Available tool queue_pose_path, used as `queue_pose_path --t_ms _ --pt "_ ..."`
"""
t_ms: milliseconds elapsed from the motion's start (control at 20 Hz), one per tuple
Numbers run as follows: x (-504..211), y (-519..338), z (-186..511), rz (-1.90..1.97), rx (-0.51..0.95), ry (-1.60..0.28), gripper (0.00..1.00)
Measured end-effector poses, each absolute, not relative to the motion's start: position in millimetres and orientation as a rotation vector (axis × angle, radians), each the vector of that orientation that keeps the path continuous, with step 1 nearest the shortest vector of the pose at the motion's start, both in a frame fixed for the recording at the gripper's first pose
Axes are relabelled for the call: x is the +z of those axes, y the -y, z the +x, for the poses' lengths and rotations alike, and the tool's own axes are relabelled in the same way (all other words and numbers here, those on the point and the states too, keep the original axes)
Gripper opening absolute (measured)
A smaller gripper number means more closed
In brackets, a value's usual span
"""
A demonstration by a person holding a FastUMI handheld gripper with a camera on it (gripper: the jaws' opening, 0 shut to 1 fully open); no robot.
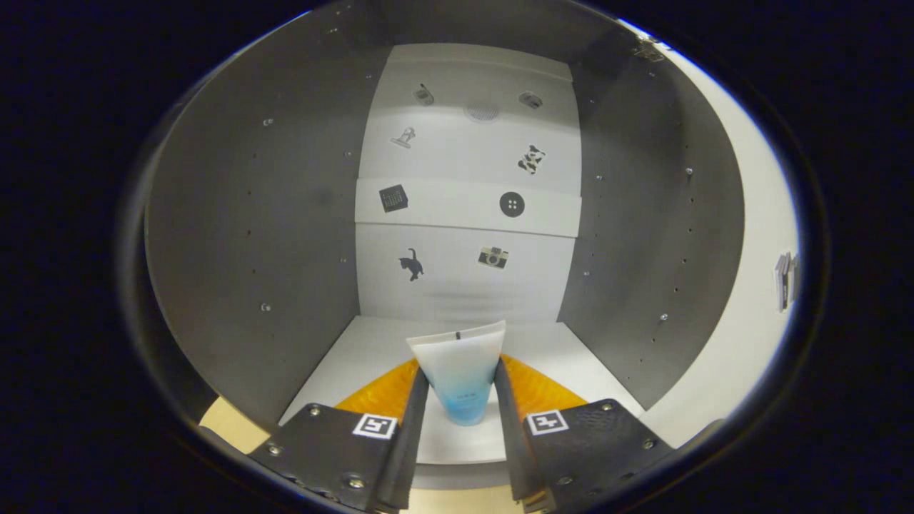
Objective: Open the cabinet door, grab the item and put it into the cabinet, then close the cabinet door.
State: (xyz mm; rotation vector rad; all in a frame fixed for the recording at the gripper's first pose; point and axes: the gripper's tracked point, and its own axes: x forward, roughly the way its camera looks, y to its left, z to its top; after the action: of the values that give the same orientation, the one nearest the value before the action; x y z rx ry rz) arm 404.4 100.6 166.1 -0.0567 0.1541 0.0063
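Observation:
A white tube with a blue lower end [460, 375] stands upright between my two fingers, crimped end up, and both fingers press on its sides. My gripper [461, 382] is shut on it and reaches into the open cabinet, just above the white bottom shelf [371, 350]. The cabinet's grey left wall [250, 235] and right wall [643, 235] flank the gripper. Straight ahead stands the white back panel [464, 285] with small picture stickers, among them a cat [411, 265] and a camera [493, 257]. The open white door [750, 300] stands beyond the right wall.
A white upper shelf [468, 205] crosses the cabinet at mid height, bearing a button sticker [512, 204]. A strip of pale wooden surface [228, 425] shows below the cabinet's front edge, left of the fingers. The bottom shelf has free room ahead of the tube.

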Motion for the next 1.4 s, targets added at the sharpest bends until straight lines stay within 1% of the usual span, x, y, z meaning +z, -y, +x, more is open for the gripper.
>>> queue_pose_path --t_ms 100,150,250,350,650,900,1050,1250,1400 --pt "168 -98 405 -0.056 -0.008 -0.146 0.52" --pt "172 -97 404 -0.051 -0.015 -0.134 0.54" --pt "177 -94 404 -0.036 -0.023 -0.121 0.54" --pt "179 -92 403 -0.024 -0.022 -0.12 0.57" --pt "183 -85 397 -0.025 -0.038 -0.111 0.57" --pt "194 -86 392 0.011 -0.024 -0.084 0.57" --pt "199 -75 387 0.013 -0.045 -0.079 0.57" --pt "216 -70 362 0.05 -0.043 -0.053 0.6" --pt "226 -61 324 0.018 -0.053 -0.03 0.59"
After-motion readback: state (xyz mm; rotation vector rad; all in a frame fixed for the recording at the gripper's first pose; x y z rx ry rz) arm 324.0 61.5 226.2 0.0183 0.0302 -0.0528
